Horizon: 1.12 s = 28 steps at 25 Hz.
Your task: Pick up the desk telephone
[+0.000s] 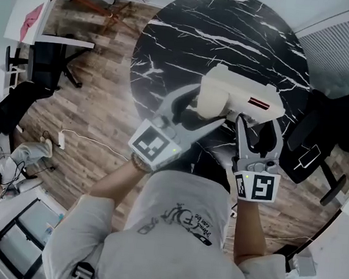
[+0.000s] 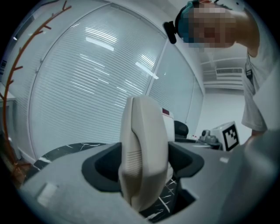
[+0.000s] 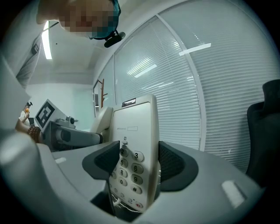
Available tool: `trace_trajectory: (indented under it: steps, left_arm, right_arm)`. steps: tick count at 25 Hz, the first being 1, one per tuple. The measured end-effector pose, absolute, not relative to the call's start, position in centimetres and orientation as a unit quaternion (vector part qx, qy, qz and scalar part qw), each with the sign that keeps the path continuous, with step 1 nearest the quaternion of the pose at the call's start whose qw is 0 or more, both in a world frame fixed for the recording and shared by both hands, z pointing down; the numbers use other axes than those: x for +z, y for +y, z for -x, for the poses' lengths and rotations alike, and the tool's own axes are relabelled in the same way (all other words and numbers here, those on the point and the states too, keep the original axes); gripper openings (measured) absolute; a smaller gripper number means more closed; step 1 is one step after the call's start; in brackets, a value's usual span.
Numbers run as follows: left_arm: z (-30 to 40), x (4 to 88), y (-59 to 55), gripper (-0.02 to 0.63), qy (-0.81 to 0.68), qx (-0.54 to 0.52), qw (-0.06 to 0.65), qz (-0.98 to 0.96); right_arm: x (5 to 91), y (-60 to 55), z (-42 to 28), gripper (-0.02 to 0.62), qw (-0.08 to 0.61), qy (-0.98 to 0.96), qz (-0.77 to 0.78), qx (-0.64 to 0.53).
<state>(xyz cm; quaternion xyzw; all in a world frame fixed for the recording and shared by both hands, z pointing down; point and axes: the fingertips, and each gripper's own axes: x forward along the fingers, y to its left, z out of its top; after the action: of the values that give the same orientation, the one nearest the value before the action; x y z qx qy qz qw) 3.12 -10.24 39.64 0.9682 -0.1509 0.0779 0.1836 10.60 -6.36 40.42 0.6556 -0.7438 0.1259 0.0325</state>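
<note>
**Both grippers clamp the telephone over the marble table**

In the head view the cream desk telephone [image 1: 237, 99] sits just right of the frame's centre, above the lower edge of a round black marble table [image 1: 190, 39]. It is held from two sides.

The left gripper [image 1: 207, 108] reaches in from the lower left. Its own view shows the dark pads pressed on either side of the handset [image 2: 142, 131], which fills the gap between them and stands on edge in the middle of the frame. Streaks of marble show below the handset.

The right gripper [image 1: 259, 124] comes up from the bottom of the head view. Its jaws are closed on the keypad end of the telephone, so it holds the body rather than the handset. In its own view the keypad [image 3: 129, 168] sits between the pads, with the number buttons facing left in the frame. Both sets of jaws stand fairly wide, because the part they grip is wide.

White blinds [image 2: 87, 87] fill the background of both gripper views. In the head view a wooden floor [image 1: 92, 97] lies left of the table, and a black chair [image 1: 321, 150] stands at the right edge.
</note>
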Motion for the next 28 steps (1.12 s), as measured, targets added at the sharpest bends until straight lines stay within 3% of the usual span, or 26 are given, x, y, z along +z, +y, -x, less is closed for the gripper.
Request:
trace_trajectory:
  steps: [28]
  left_arm:
    - [-4.1,25.5,-6.4,0.328,-0.147,0.04,0.113,-0.982]
  right_arm:
    - [26.0,-2.6,-11.5,0.272,0.004,-0.735,-0.677,0.045]
